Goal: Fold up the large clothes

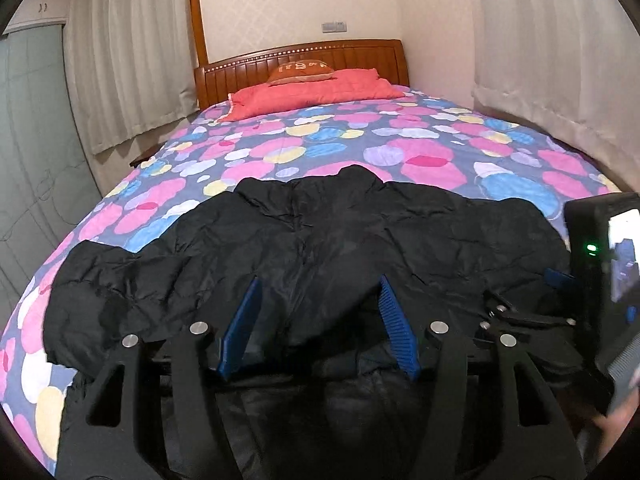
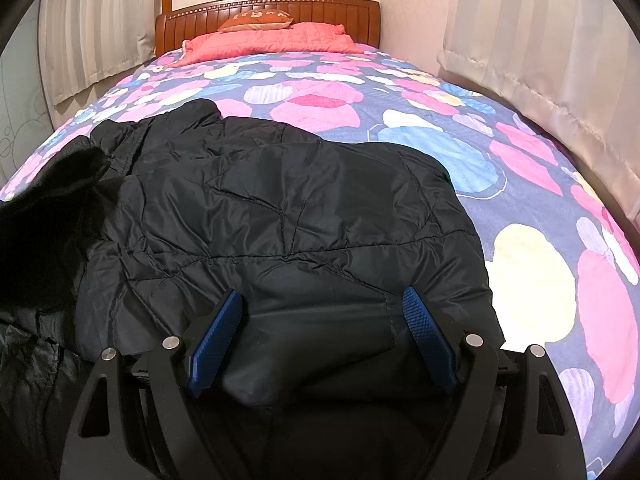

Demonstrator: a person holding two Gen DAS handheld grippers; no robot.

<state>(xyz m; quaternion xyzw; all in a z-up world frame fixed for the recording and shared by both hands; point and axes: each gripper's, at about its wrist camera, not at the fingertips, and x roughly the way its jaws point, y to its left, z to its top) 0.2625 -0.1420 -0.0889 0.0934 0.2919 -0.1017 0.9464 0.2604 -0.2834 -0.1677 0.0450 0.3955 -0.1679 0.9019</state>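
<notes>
A large black quilted jacket (image 1: 320, 232) lies spread across the bed, collar toward the headboard. My left gripper (image 1: 319, 280) hovers over the jacket's near middle, its blue pads (image 1: 240, 324) apart with nothing pinched between them. My right gripper (image 2: 323, 292) sits low at the right side of the jacket (image 2: 280, 200). A rounded fold of the hem (image 2: 312, 344) lies between its widely spread blue pads (image 2: 428, 336), which do not squeeze it. The right tool's black housing (image 1: 592, 264), with a green light, shows at the right edge of the left wrist view.
The bed has a flowered cover (image 2: 520, 160), a red pillow (image 1: 312, 92) and a wooden headboard (image 1: 248, 68). Curtains (image 2: 540, 60) hang close on both sides. A dark blurred shape (image 2: 52, 188) covers the jacket's left part in the right wrist view. A hand (image 1: 616, 420) shows bottom right.
</notes>
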